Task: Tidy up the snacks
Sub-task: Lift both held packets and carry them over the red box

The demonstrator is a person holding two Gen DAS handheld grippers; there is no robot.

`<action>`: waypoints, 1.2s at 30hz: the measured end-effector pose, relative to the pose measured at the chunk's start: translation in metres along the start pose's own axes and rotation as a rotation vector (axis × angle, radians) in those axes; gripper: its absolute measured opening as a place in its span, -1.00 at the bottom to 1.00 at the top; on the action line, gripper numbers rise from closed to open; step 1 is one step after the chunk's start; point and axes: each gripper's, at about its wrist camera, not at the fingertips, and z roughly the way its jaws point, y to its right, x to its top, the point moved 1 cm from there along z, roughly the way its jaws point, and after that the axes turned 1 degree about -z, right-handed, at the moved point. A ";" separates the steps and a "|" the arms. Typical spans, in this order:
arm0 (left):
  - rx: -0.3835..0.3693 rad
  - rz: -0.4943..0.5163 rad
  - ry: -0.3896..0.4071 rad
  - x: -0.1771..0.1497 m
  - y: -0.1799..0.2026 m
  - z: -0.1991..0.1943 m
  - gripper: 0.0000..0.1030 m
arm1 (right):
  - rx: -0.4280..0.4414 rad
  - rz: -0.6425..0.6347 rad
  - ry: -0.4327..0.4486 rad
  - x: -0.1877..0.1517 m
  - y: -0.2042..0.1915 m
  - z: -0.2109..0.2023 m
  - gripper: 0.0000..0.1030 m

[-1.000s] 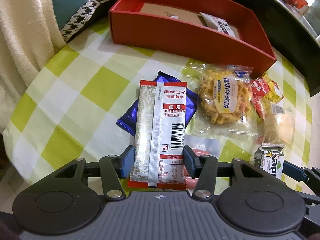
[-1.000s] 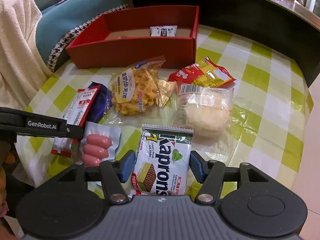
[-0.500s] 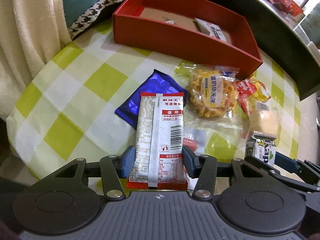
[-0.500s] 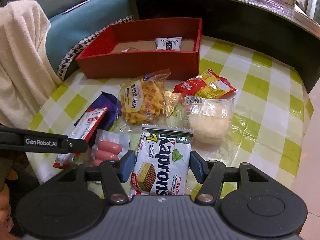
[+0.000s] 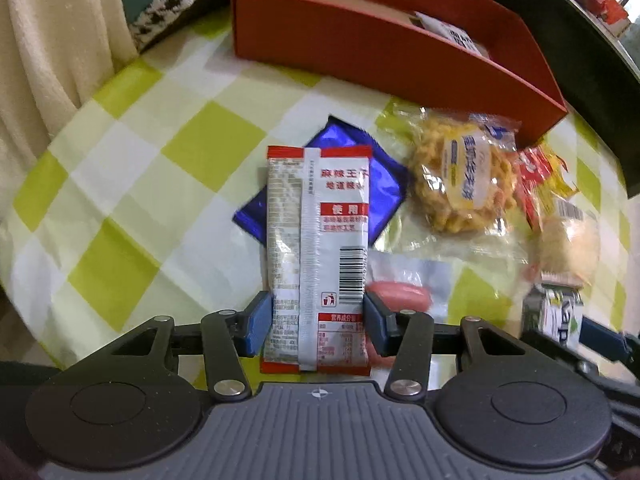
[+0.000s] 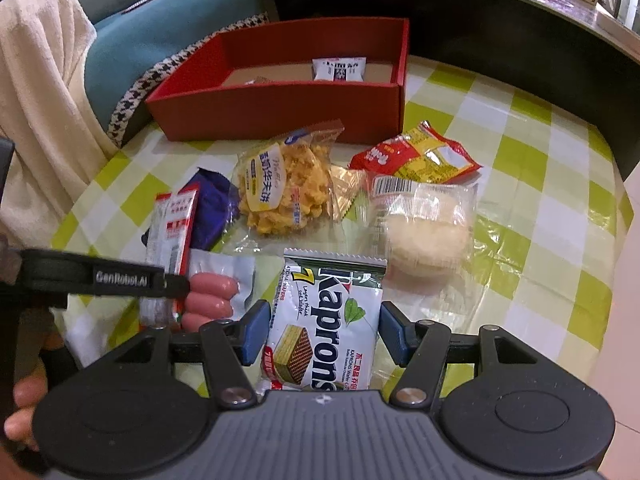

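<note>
Packets are gripped in both claws. Left claw [image 5: 316, 322] is clenched on the lower half of a long white-and-red foil spicy-strip packet [image 5: 318, 248], pads pressing both edges, its top overlying a blue foil pouch [image 5: 384, 188]. Right claw [image 6: 322, 332] brackets a white-and-green Kaprons wafer packet [image 6: 326, 320]; pads appear to touch its sides, so it is judged held. Red cardboard box [image 6: 288, 108] sits at the far side of the checked bench [image 6: 520, 140], one small white packet [image 6: 338, 69] inside. Recommendation: lift each packet clear of neighbouring sausages [image 6: 210, 292], carry above the box wall, release low and flat, one claw at a time.
</note>
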 end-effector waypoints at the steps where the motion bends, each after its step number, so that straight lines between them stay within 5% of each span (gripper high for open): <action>1: 0.003 0.007 0.005 0.001 0.001 0.000 0.14 | 0.000 0.001 -0.006 0.000 0.001 0.002 0.19; 8: -0.004 -0.039 0.011 0.010 -0.002 0.011 0.49 | 0.015 -0.018 -0.017 0.001 -0.004 0.008 0.19; 16: 0.040 -0.038 0.015 0.005 -0.004 0.007 0.13 | 0.014 -0.011 0.023 0.005 -0.002 -0.004 0.19; 26: -0.021 -0.040 0.103 0.005 0.002 -0.034 0.11 | 0.030 0.001 0.107 0.025 -0.003 -0.022 0.19; 36: -0.117 -0.013 0.185 0.048 0.024 -0.056 0.12 | 0.044 0.033 0.189 0.077 -0.002 -0.021 0.19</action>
